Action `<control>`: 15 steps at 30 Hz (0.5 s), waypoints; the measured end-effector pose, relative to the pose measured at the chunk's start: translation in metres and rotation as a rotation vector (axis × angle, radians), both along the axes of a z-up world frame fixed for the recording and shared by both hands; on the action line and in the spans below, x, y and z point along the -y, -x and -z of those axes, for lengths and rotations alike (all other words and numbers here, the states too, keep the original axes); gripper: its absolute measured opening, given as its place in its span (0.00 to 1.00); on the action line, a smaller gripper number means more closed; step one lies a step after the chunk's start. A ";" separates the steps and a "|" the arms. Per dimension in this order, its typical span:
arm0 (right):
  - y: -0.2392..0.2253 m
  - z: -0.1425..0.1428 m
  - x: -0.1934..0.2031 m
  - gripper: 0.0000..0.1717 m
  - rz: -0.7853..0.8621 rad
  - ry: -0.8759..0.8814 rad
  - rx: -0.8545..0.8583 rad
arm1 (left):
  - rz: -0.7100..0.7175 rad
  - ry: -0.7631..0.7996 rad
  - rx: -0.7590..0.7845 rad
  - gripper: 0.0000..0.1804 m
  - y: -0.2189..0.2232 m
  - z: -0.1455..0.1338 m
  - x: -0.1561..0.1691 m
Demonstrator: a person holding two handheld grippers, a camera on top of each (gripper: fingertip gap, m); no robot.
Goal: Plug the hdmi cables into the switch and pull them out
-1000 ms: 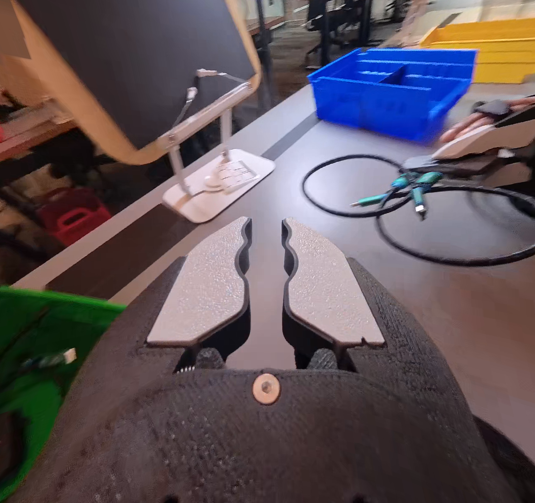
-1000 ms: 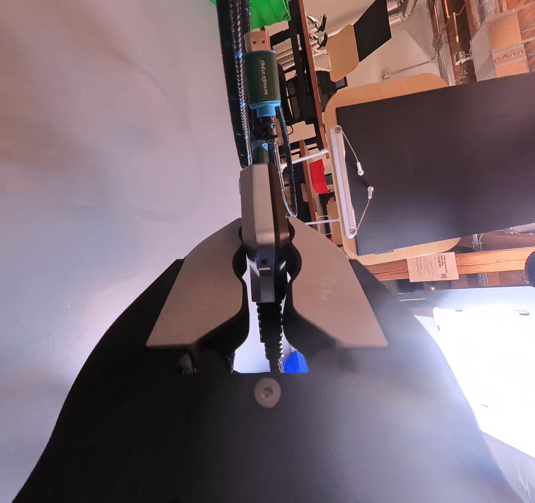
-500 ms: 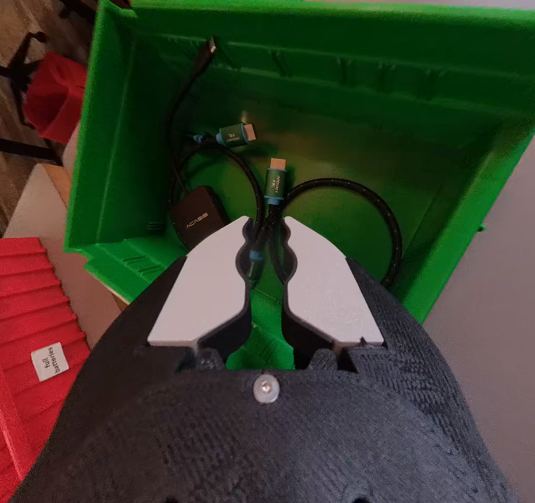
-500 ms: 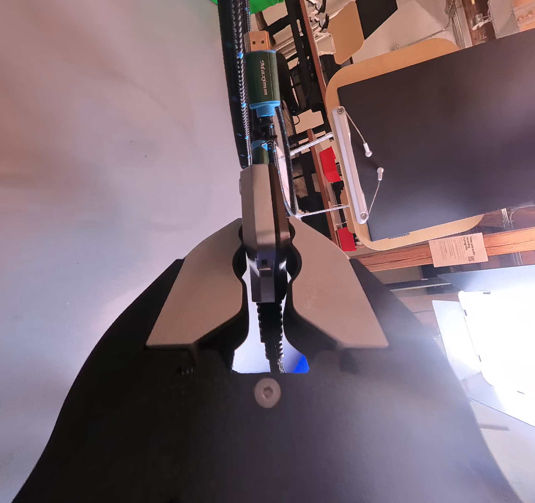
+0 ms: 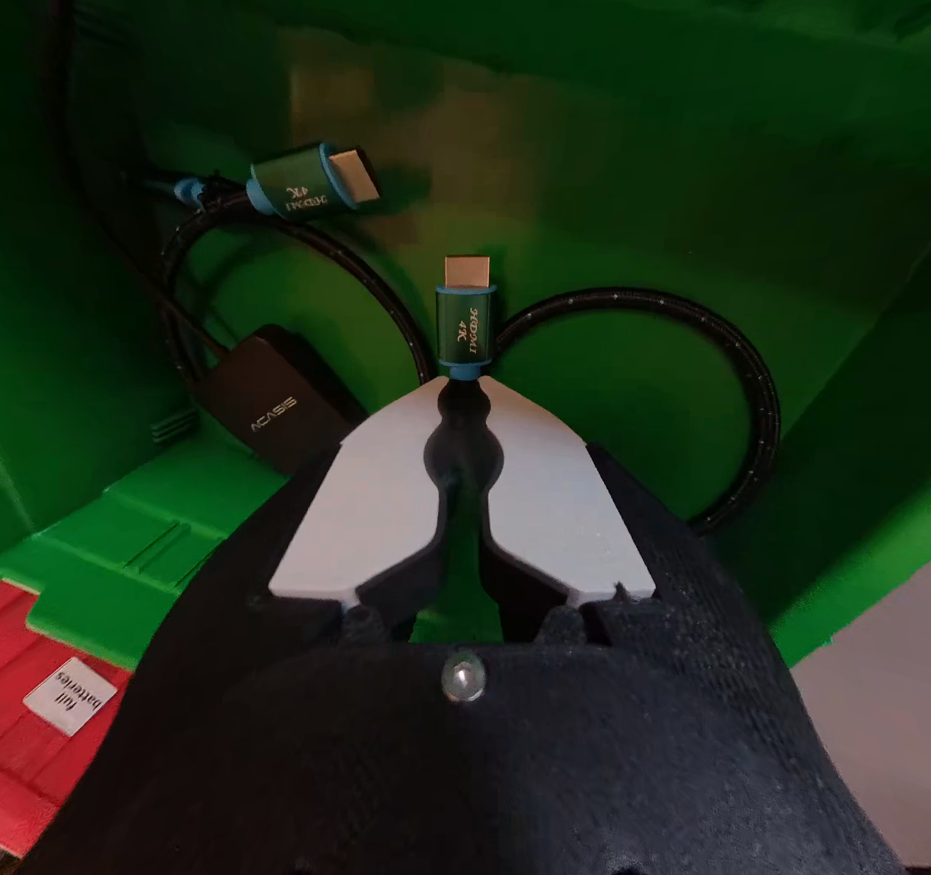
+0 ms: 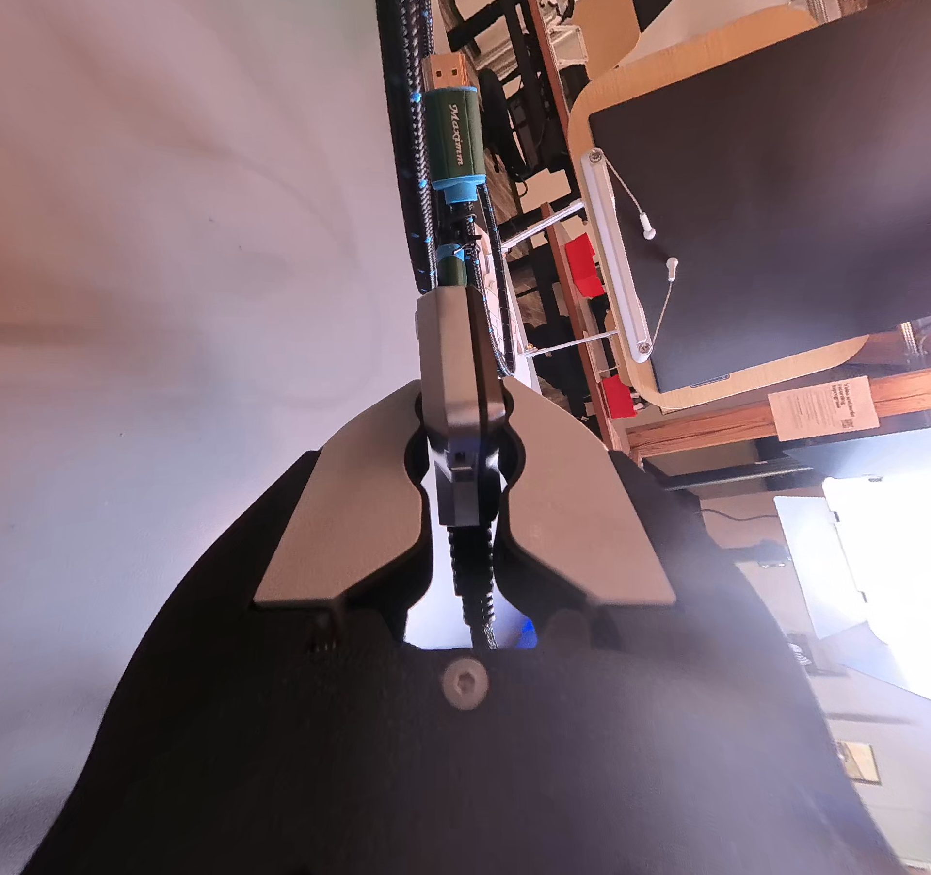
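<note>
In the left wrist view my left gripper (image 5: 463,384) is down inside a green bin (image 5: 604,95). Its fingers are shut on the neck of a black braided cable (image 5: 730,347), just behind its green plug (image 5: 464,329), which sticks out ahead of the tips. A second green plug (image 5: 307,185) and a black adapter box (image 5: 274,405) lie on the bin floor to the left. In the right wrist view my right gripper (image 6: 463,397) is shut on a grey adapter (image 6: 446,362), held on edge. A green plug (image 6: 453,138) and a braided cable (image 6: 403,95) run ahead of it over the grey table (image 6: 176,246).
A red bin (image 5: 30,699) with a white label (image 5: 70,694) sits left of the green bin. In the right wrist view a black panel with a wooden rim (image 6: 755,195) on a white stand (image 6: 612,256) stands beyond the table edge. Red bins (image 6: 582,261) sit behind it. The left gripper's tips are roughly 55 cm from the right gripper's.
My left gripper swung from over the table to the green bin, dropped into it, and its fingers closed on the cable behind the green plug. My right gripper kept its hold and barely moved.
</note>
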State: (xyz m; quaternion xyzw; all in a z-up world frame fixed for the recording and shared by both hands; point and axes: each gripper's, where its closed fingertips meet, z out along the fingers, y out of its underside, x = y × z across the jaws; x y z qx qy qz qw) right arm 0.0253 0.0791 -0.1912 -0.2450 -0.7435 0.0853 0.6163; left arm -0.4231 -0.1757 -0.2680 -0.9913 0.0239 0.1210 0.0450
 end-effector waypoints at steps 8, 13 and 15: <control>-0.004 -0.004 -0.002 0.14 -0.002 0.017 -0.015 | 0.031 -0.157 -0.018 0.00 -0.014 -0.084 -0.006; -0.003 -0.004 0.000 0.14 -0.010 0.020 -0.017 | 0.067 -0.263 -0.076 0.00 -0.027 -0.126 -0.014; -0.004 -0.005 0.001 0.14 -0.014 0.023 -0.018 | 0.058 -0.258 -0.067 0.00 -0.027 -0.113 -0.016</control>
